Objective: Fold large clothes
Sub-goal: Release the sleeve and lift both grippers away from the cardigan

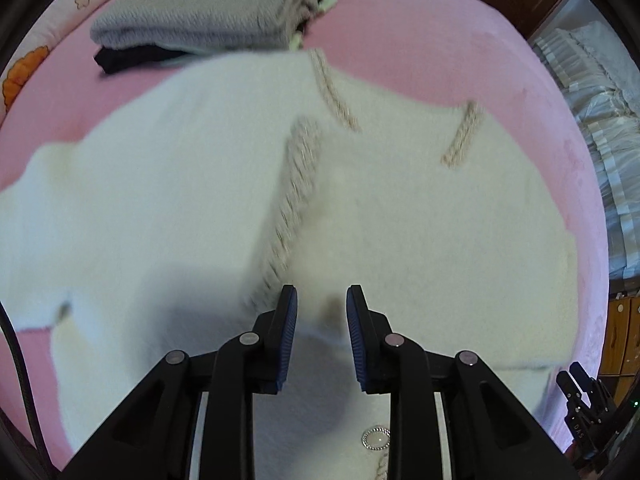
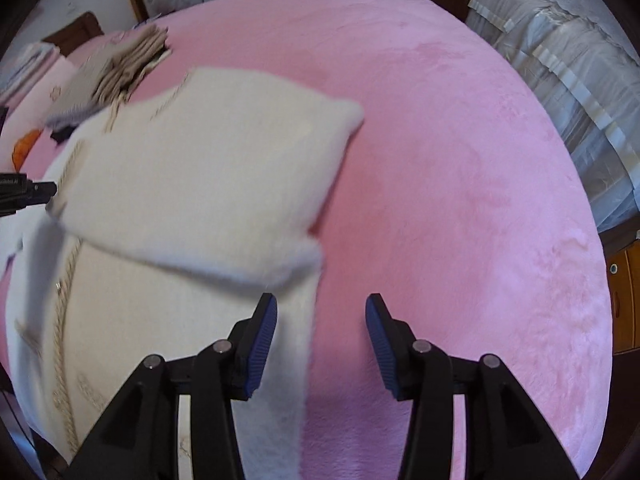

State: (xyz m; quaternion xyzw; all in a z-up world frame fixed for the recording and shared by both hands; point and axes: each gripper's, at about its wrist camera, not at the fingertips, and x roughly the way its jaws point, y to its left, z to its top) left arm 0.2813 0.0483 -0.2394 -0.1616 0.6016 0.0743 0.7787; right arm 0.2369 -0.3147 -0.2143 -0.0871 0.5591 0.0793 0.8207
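A large white fuzzy cardigan with beige braided trim (image 1: 192, 200) lies on the pink bed cover (image 1: 420, 60), partly folded. In the right wrist view its folded upper part (image 2: 208, 184) lies over the lower part (image 2: 160, 340). My left gripper (image 1: 322, 300) is open just above the cardigan, with nothing between the blue pads. My right gripper (image 2: 320, 310) is open and empty over the cardigan's right edge and the pink cover. The left gripper's tip shows at the left edge of the right wrist view (image 2: 28, 192). The right gripper shows at the lower right of the left wrist view (image 1: 584, 396).
A stack of folded clothes, grey knit (image 1: 200, 8) on a dark garment (image 1: 128, 58), lies at the far side of the bed. It also shows in the right wrist view (image 2: 116, 68). A white ruffled cloth (image 2: 560, 60) and wooden furniture (image 2: 624, 300) stand right of the bed.
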